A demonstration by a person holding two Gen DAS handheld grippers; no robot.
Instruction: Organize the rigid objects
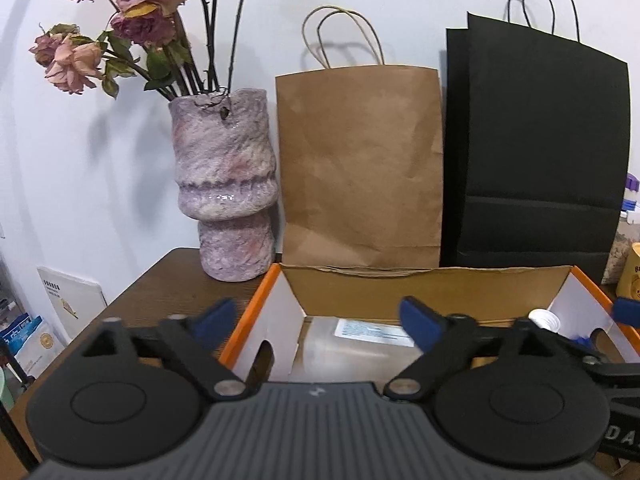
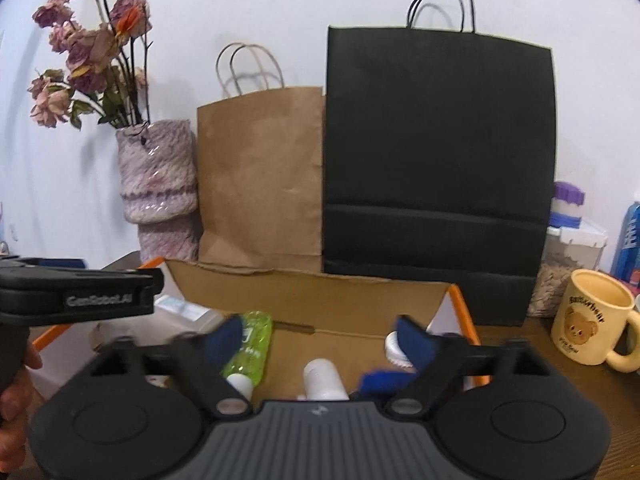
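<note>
A: Biggest first. Black paper bag [image 2: 438,168] stands right behind the cardboard box [image 1: 424,292], brown paper bag [image 1: 360,164] beside it, also behind the box. Vase [image 1: 226,184] of dried roses sits off the box's back left corner.

B: And the box itself?

A: Open, orange-edged, on the dark table [image 1: 160,280]. Inside: a clear flat packet [image 1: 352,344] at the left end, a green bottle [image 2: 250,348] near the middle, a white bottle [image 2: 324,380] next to it, a white cap [image 2: 394,350] toward the box's right wall.

B: Grippers?

A: Left gripper [image 1: 316,320] spread wide over the box's left end, nothing between its pads. Right gripper [image 2: 320,340] also spread, over the right half; the bottles lie below, not pinched. Both released.

B: Progress?

A: I'd judge several items are already in the box. Outside it, right of the box: a bear mug [image 2: 592,320] and some containers behind the mug. Whether those count as leftovers I can't tell.

B: Anything smaller?

A: Something blue by the right pad, too blurred to name.
</note>
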